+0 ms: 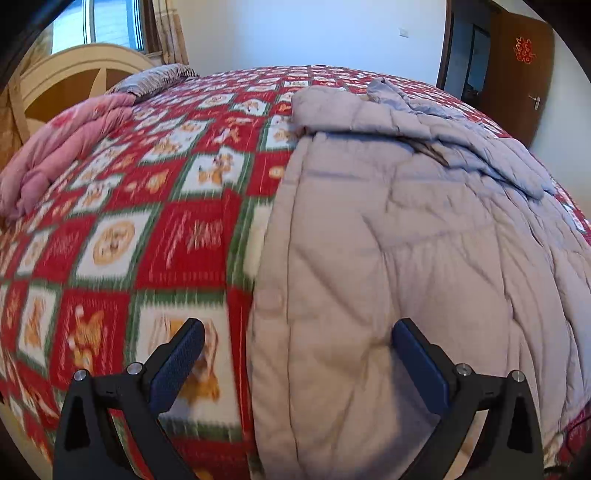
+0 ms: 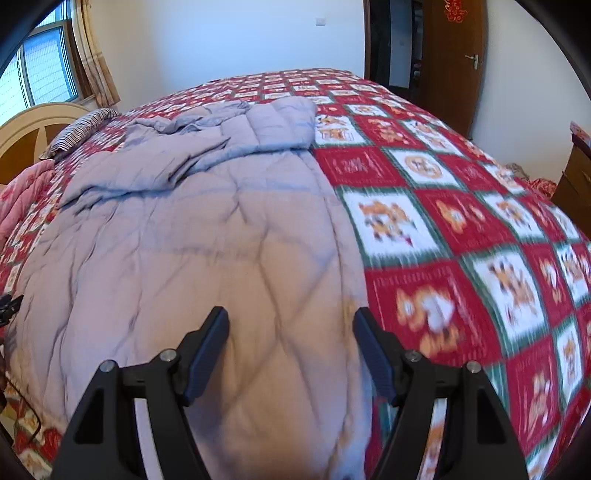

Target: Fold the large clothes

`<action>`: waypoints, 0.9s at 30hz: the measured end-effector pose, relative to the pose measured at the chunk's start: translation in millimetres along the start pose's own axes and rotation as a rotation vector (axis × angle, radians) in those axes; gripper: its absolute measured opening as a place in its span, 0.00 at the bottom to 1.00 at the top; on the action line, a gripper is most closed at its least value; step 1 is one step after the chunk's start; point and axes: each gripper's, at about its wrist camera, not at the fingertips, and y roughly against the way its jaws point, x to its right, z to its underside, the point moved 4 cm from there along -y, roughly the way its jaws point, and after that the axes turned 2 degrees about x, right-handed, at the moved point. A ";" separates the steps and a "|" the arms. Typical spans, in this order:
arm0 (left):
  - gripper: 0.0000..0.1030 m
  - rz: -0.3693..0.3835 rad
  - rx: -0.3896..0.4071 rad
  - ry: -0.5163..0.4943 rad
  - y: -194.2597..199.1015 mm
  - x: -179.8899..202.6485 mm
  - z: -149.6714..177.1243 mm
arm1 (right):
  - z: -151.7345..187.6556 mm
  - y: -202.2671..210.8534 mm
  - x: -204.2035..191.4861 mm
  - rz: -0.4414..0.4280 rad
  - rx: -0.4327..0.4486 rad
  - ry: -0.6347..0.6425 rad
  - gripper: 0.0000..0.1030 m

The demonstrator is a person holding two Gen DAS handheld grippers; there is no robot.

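One grey quilted coat (image 1: 388,240) lies on the bed, filling the centre of the left wrist view out to 3 o'clock, and from 9 o'clock to centre in the right wrist view (image 2: 192,258). One red, white and green checked bedspread (image 1: 147,229) lies under it. One pink folded quilt (image 1: 55,162) sits at 9 o'clock, and one striped pillow (image 1: 155,79) at 11 o'clock. One cream headboard (image 1: 74,81), one window (image 1: 96,22), one brown door (image 1: 521,74) at 1 o'clock. Two grippers: left gripper (image 1: 298,347), right gripper (image 2: 291,338), both with fingers spread, holding nothing.
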 end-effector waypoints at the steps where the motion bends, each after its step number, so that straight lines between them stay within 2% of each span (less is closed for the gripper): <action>1: 0.99 0.005 -0.001 0.004 0.5 -0.4 2.8 | 5.3 3.6 1.1 -0.005 0.002 -0.010 0.71; 7: 0.99 0.045 0.004 0.028 8.9 -3.9 19.5 | 37.3 22.8 9.0 -0.034 -0.003 -0.053 0.71; 13: 0.99 0.096 0.010 -0.026 21.6 6.0 35.9 | 66.4 30.0 15.4 -0.075 -0.036 -0.092 0.70; 16: 0.99 0.116 0.003 -0.021 24.0 7.9 39.8 | 76.4 29.9 15.7 -0.093 -0.044 -0.104 0.65; 20: 0.98 0.160 -0.017 0.006 24.6 8.1 43.4 | 82.1 33.1 14.8 -0.127 -0.049 -0.126 0.51; 23: 0.92 0.187 -0.018 0.014 26.9 7.2 45.6 | 83.9 37.7 12.2 -0.138 -0.048 -0.121 0.43; 25: 0.75 0.192 -0.014 0.002 29.0 8.0 46.5 | 86.6 37.8 10.6 -0.142 -0.050 -0.116 0.36; 26: 0.70 0.187 -0.006 -0.005 31.0 8.0 46.7 | 87.6 37.3 9.5 -0.147 -0.052 -0.112 0.27; 27: 0.59 0.179 0.001 -0.012 33.0 7.6 46.6 | 88.4 36.7 7.7 -0.159 -0.055 -0.106 0.13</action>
